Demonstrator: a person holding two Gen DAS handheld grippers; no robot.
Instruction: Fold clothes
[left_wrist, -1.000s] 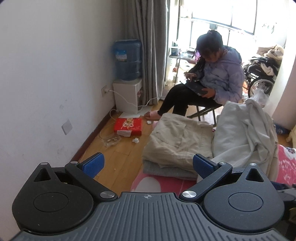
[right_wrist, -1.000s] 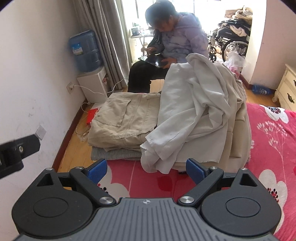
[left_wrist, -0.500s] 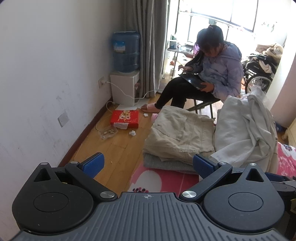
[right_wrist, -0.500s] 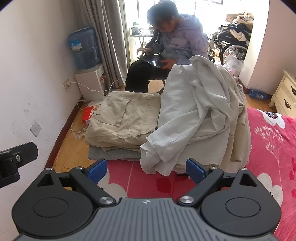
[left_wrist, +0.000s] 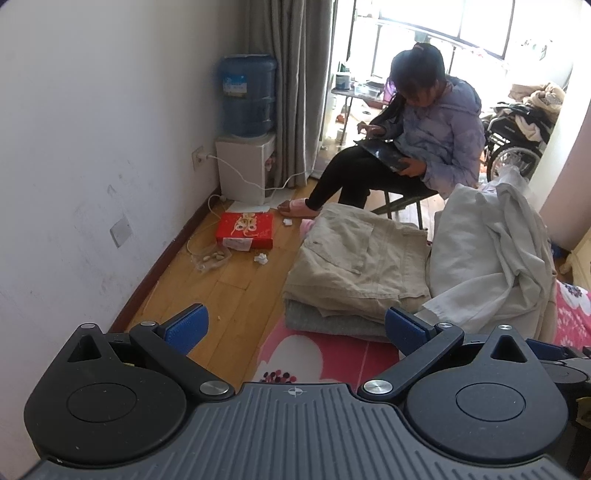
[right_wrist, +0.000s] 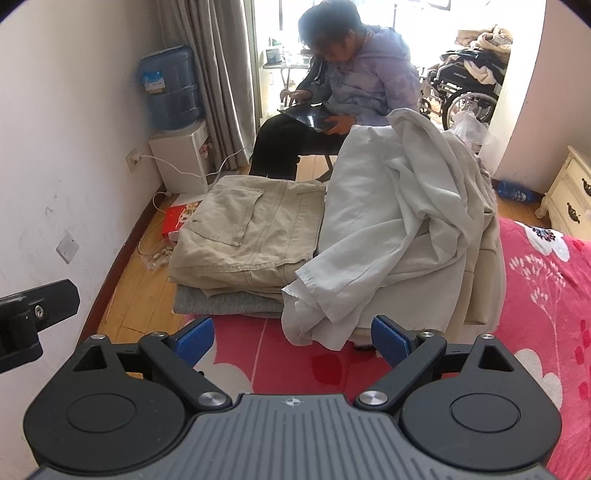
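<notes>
- Right wrist view: the white garment (right_wrist: 399, 221) is heaped on the pink bedspread (right_wrist: 546, 295), just ahead of the spread, empty right gripper (right_wrist: 291, 338).
- The folded khaki stack (right_wrist: 247, 236) is seen beside it, flat and neat.
- The left gripper (left_wrist: 293, 328) is held level, likewise spread, short of the stack.

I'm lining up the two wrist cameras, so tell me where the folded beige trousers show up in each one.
Left wrist: the folded beige trousers lie right of centre, on a grey folded garment.
Right wrist: the trousers lie left of centre, beside the crumpled white garment.
Shared landmark: the blue water bottle by the wall.
</notes>
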